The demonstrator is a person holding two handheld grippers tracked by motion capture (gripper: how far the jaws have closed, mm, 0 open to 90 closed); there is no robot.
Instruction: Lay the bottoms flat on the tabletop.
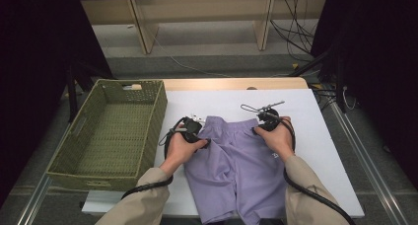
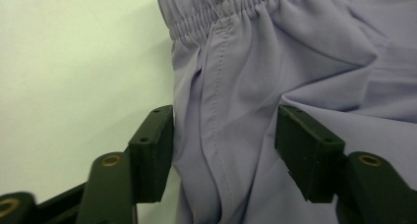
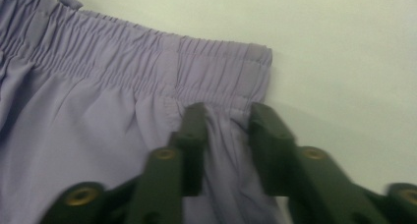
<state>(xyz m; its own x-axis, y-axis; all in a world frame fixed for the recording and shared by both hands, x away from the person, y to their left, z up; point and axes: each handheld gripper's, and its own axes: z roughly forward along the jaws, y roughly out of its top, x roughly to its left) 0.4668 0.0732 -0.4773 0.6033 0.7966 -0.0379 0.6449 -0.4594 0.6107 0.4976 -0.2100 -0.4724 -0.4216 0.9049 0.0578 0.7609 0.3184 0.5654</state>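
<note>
— White sheeting (image 1: 315, 136) covered the table, and beyond it stood pale wooden shelving with loose cables on the floor. Where were the shorts?

— Purple shorts (image 1: 236, 166) lay flat on the sheet, elastic waistband towards the far edge, legs running back to the person's side. A green woven basket (image 1: 66, 166) sat to their left, just beside the sheet.

— And the left gripper (image 1: 193, 127)?

— It sat at the shorts' left side below the waistband. Its jaws stood well apart, with the side seam and a fold of cloth between them; one pad was at the fabric's edge, but nothing was pinched.

— The right gripper (image 1: 266, 117)?

— At the waistband's right corner. Its jaws were narrow, with a ridge of gathered cloth bunched up between the pads (image 3: 194, 135), just under the elastic.
</note>
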